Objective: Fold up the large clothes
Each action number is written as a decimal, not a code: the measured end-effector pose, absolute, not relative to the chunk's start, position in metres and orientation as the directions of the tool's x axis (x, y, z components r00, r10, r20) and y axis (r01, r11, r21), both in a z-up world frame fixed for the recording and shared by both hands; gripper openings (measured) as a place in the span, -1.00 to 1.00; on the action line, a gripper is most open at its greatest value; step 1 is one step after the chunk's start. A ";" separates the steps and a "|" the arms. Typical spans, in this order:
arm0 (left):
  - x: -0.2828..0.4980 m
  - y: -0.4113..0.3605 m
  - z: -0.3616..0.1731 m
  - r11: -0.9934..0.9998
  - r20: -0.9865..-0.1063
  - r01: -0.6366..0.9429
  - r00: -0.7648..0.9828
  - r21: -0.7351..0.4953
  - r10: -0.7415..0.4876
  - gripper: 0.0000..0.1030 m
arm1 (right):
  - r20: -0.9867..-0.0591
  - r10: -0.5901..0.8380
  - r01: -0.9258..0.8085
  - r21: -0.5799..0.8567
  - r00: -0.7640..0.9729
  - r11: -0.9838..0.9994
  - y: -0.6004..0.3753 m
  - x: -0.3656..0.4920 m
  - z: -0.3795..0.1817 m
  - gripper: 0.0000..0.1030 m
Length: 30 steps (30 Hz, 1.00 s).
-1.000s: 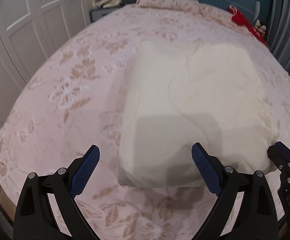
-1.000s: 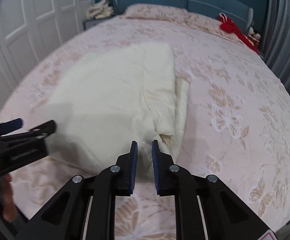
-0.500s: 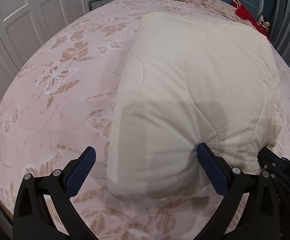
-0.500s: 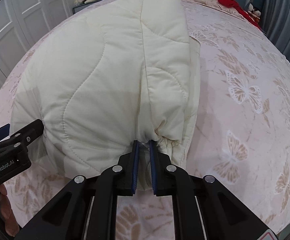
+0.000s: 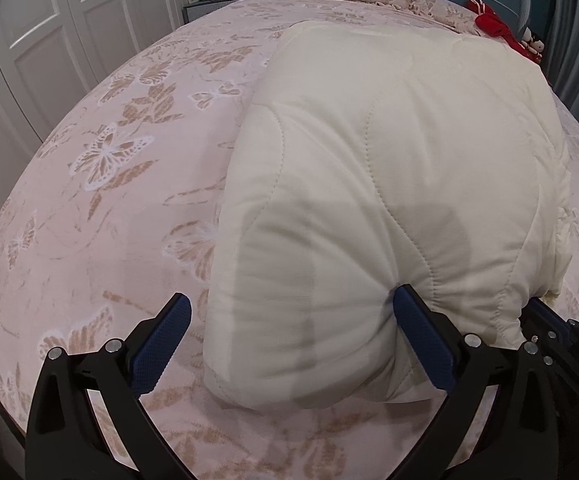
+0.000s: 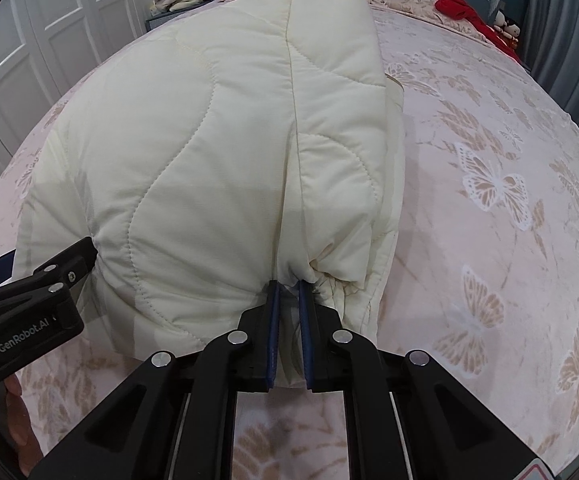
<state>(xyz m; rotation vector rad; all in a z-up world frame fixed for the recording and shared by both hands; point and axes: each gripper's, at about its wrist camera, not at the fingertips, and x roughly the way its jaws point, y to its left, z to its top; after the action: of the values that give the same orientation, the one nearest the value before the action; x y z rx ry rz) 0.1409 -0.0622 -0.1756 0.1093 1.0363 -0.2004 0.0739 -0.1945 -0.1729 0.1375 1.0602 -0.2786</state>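
**While one corner is pinched, the fold is only partway made**

Although the cream quilted garment (image 6: 209,152) already lies doubled on the bed (image 6: 489,208), with a layered edge showing along its right side, it is not yet a neat parcel. At least one fold looks done, judging by the stacked layers near the right gripper (image 6: 288,320), whose jaws are nearly closed on a gathered bunch of fabric at the near right corner. The left gripper (image 5: 289,344) has its jaws spread wide: the right-hand blue pad presses into the near edge of the padded cloth, while the left-hand pad stands clear of it over the bedspread, so it has hold of nothing. The near end of the garment seems raised and puffed toward the cameras, its far end resting on the bed.

What remains, as I judge it, is for the left jaws to close on the near left corner, then carry that edge over and flatten the bundle.
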 end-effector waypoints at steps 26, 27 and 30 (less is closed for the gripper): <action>0.051 -0.025 -0.091 0.985 -0.797 0.155 0.603 0.072 -0.036 0.90 | -0.788 -0.155 0.316 0.052 0.595 0.947 -0.179 -0.015 -0.067 -0.07; 0.043 -0.023 -0.088 0.985 -0.790 0.155 0.612 0.078 -0.034 0.90 | -0.784 -0.160 0.316 0.049 0.600 0.947 -0.179 -0.022 -0.064 -0.03; 0.025 -0.019 -0.082 0.984 -0.781 0.159 0.623 0.077 -0.039 0.90 | -0.774 -0.169 0.315 0.041 0.610 0.948 -0.176 -0.042 -0.060 0.08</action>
<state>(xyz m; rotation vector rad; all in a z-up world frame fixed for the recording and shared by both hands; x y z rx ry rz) 0.0248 -0.0192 -0.0824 0.1435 0.8912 -0.1141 -0.0423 -0.1761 -0.0603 0.1797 0.8723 -0.2810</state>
